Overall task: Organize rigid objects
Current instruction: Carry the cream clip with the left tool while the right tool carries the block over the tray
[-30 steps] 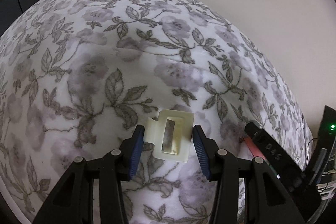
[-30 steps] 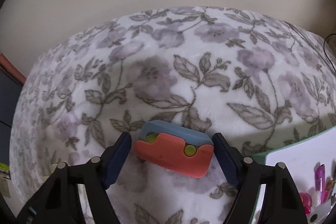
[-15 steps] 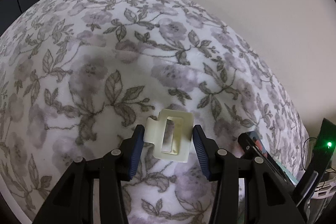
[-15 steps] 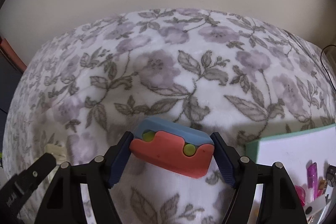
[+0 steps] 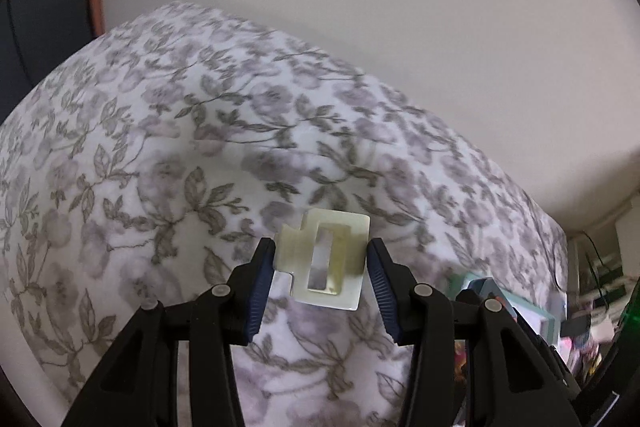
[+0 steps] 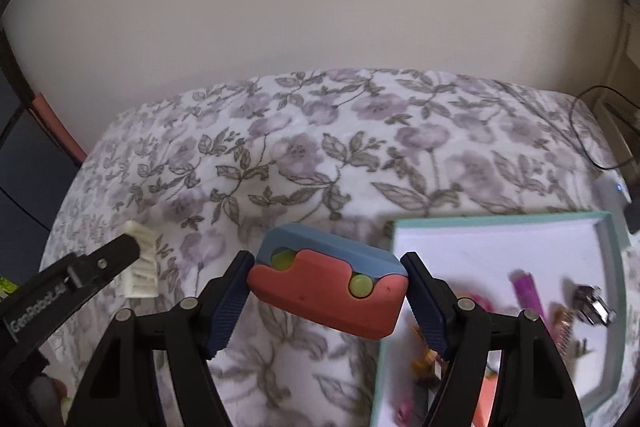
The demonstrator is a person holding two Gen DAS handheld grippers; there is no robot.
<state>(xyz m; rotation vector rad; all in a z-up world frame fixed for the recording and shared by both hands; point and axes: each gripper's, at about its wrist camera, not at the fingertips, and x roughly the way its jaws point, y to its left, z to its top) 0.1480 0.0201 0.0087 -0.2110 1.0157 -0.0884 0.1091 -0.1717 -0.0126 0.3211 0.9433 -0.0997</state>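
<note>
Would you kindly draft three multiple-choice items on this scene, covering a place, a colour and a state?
1. Where is the tray relative to the right gripper?
A. To its right
B. To its left
C. Behind it by the wall

2. What colour are the two round studs on the block?
A. Purple
B. Yellow-green
C. White

3. What is the left gripper doing?
A. Standing open over bare cloth
B. Clamping a pale clip
C. Clamping a pen

Answers: 1 A, the tray fills the right of the right wrist view. 2 B, both studs show yellow-green against the red. 3 B, both pads press the clip's sides above the floral cloth.
</note>
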